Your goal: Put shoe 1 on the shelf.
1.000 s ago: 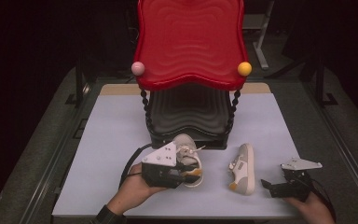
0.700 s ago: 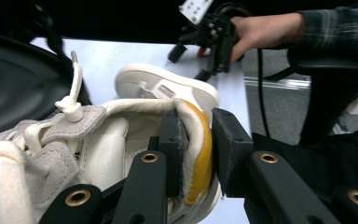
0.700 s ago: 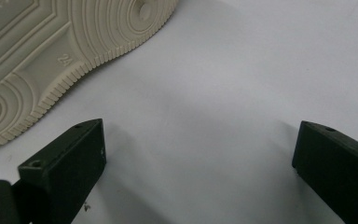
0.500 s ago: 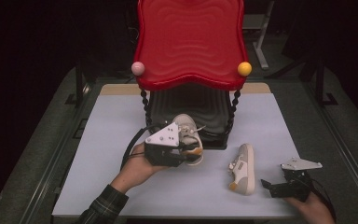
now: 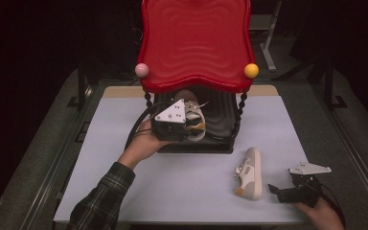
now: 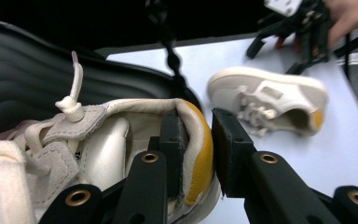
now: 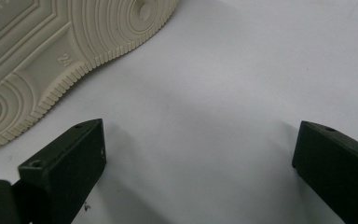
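My left gripper [image 5: 191, 125] is shut on the heel of a cream shoe [image 5: 195, 115] with a yellow heel tab. It holds the shoe over the black lower shelf [image 5: 222, 120] of a rack, under the red top shelf [image 5: 194, 43]. In the left gripper view one jaw sits inside the shoe [image 6: 102, 154] and the other outside its yellow heel. A second, matching shoe [image 5: 249, 173] lies on its side on the white mat [image 5: 182, 191]. My right gripper [image 5: 279, 191] rests to its right, open, nothing between the jaws, with that shoe's sole [image 7: 42, 51] just ahead.
The rack stands at the back middle of the mat on beaded black posts [image 5: 240, 108], with a pink ball [image 5: 142, 70] and a yellow ball [image 5: 251, 70] at the red shelf's front corners. Dark table rails [image 5: 72, 139] flank the mat.
My left gripper has carried the shoe away from the person and slightly upward, from the mat's middle to the black shelf under the red top. The right gripper and the second shoe have stayed put.
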The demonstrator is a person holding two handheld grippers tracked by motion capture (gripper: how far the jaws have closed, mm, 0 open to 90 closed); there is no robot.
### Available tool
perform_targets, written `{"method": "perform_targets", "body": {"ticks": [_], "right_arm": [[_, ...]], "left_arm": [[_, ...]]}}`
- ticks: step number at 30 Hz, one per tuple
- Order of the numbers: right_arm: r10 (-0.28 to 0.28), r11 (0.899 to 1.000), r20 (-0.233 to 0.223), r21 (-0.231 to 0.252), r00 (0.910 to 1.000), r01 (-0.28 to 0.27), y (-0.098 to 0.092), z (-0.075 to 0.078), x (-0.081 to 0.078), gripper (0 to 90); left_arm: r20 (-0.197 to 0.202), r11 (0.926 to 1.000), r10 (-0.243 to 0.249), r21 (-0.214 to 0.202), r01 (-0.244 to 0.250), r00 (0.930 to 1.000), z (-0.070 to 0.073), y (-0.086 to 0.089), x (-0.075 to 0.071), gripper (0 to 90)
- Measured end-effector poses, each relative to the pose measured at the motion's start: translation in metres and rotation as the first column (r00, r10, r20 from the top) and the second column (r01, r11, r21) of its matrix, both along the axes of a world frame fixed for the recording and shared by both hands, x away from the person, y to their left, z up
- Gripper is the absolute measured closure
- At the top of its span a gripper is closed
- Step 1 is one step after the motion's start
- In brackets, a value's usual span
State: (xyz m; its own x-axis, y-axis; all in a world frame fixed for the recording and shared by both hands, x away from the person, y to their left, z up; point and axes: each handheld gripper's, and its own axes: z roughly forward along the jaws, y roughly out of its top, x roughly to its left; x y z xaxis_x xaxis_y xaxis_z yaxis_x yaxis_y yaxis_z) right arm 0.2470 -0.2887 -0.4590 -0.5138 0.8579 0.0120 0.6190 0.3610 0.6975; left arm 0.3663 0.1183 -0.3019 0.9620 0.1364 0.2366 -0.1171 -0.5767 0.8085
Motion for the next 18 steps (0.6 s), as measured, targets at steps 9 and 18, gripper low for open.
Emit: {"method": "perform_targets", "body": {"ticks": [9, 18], "right_arm": [[0.000, 1.000, 0.000, 0.001, 1.0000, 0.000, 0.000, 0.000, 0.000, 2.1], [0.000, 1.000, 0.000, 0.001, 1.0000, 0.000, 0.000, 0.000, 0.000, 2.1]], "left_arm": [[0.027, 0.9992, 0.038, 0.013, -0.039, 0.9989, -0.009, -0.005, 0.019, 74.0], [-0.003, 0.9979, 0.058, 0.027, -0.058, 0.9983, -0.014, -0.003, 0.022, 72.9]]}}
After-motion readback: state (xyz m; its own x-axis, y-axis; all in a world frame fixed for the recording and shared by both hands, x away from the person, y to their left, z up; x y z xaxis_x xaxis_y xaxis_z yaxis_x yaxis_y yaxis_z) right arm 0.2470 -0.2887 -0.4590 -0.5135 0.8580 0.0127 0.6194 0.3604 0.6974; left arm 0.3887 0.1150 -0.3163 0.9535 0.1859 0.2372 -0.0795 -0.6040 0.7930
